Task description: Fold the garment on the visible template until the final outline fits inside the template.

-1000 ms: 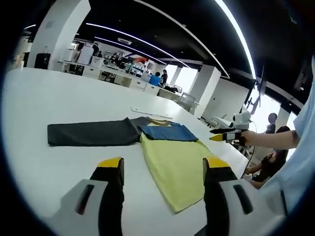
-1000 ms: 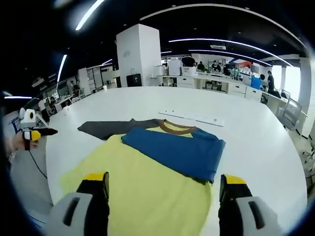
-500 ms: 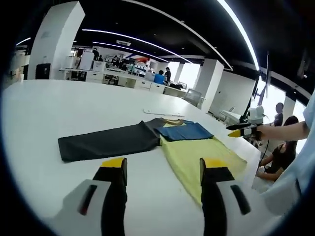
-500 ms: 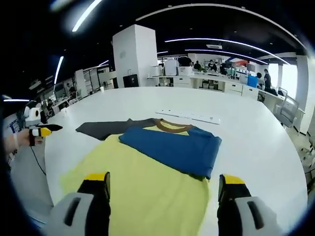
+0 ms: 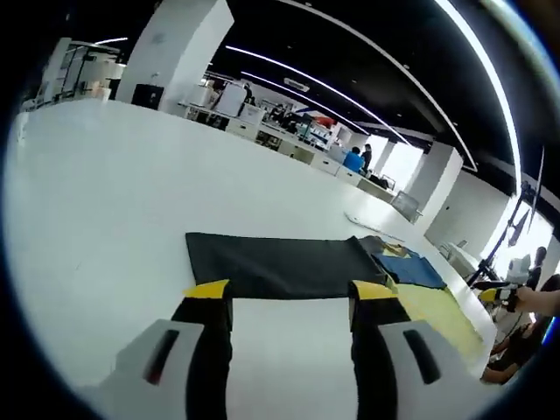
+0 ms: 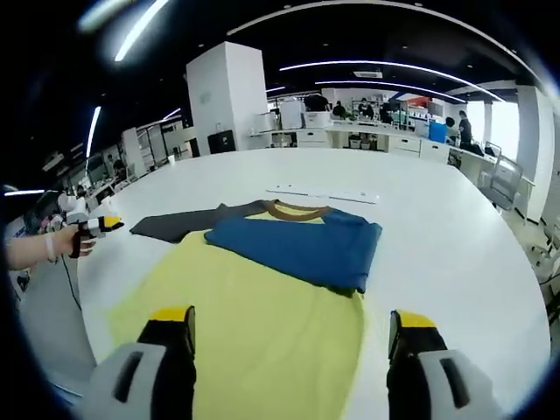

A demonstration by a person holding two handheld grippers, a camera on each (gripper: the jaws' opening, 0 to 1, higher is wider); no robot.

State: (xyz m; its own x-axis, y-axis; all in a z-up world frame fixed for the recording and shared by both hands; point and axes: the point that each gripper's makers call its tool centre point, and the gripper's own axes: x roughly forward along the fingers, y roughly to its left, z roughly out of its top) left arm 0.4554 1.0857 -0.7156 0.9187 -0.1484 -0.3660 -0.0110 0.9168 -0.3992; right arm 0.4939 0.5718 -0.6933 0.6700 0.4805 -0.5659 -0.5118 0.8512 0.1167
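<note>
A T-shirt lies flat on the white table (image 5: pixel 105 201). Its body is yellow (image 6: pixel 254 306), its collar brown (image 6: pixel 296 210). One blue sleeve (image 6: pixel 293 241) is folded across the chest, and a dark grey sleeve (image 5: pixel 280 265) stretches out sideways. My left gripper (image 5: pixel 290 296) is open, and its jaws stand just short of the dark sleeve's near edge. My right gripper (image 6: pixel 289 322) is open above the yellow hem, holding nothing. In the right gripper view, the left gripper (image 6: pixel 107 225) hovers beside the dark sleeve (image 6: pixel 179 226). The blue sleeve (image 5: pixel 411 269) and yellow body (image 5: pixel 442 311) sit right of the dark one.
A flat white strip (image 6: pixel 324 194) lies on the table behind the collar. The right gripper (image 5: pixel 492 296) and a hand show at the far right of the left gripper view. The table edge runs close by the hem. Desks, pillars and people (image 5: pixel 354 160) fill the office behind.
The left gripper has swung left and come up to the dark sleeve's near edge. The garment has not moved. The right gripper stays over the hem.
</note>
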